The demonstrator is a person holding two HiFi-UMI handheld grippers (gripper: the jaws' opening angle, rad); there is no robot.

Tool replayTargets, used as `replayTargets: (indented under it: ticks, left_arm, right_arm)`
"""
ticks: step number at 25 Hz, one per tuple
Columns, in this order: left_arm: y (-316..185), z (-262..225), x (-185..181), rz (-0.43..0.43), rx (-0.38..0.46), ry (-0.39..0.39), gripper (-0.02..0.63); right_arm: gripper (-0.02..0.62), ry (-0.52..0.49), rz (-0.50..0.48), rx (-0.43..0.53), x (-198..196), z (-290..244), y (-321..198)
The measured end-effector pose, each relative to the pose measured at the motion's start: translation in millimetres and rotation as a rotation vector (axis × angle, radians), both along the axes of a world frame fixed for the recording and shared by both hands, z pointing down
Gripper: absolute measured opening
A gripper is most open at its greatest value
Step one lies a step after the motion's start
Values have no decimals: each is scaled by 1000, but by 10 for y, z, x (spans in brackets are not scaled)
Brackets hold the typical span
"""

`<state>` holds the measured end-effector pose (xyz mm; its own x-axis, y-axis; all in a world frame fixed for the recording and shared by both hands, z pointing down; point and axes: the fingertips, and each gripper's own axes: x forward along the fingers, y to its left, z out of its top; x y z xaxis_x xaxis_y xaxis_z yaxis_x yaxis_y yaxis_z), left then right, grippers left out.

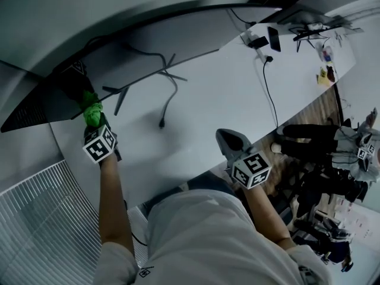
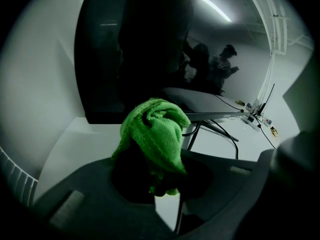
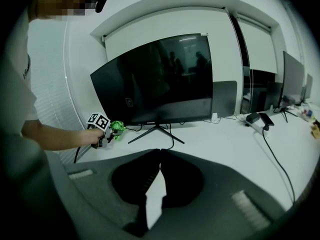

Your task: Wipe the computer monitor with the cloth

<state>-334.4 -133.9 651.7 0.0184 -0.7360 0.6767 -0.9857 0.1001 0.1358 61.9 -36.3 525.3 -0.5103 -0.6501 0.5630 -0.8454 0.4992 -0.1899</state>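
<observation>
Closest to the person, the right gripper (image 3: pixel 161 151) hangs over the smooth white worktop (image 1: pixel 225 94), its fingers shut together on nothing. Further out, the left gripper (image 2: pixel 160 179) has its fingers clamped on a bunched, nubbly bright-green microfibre cloth (image 2: pixel 157 129). It holds the cloth by the lower left corner of the wide, glossy black flat-panel monitor (image 3: pixel 160 79); I can't tell if they touch, and I'd judge nearly the whole screen is left to wipe.
</observation>
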Motion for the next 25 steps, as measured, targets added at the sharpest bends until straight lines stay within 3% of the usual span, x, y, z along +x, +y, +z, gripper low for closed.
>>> replayTargets:
  ticks: [12,25]
  left_arm:
    - [-365,31,858,76,5,20,66]
    - [-764,78,1934,225,6,7,66]
  right_arm:
    - [3,14,83,8,780,17,16]
    - [3,19,206,6,1559,63,165]
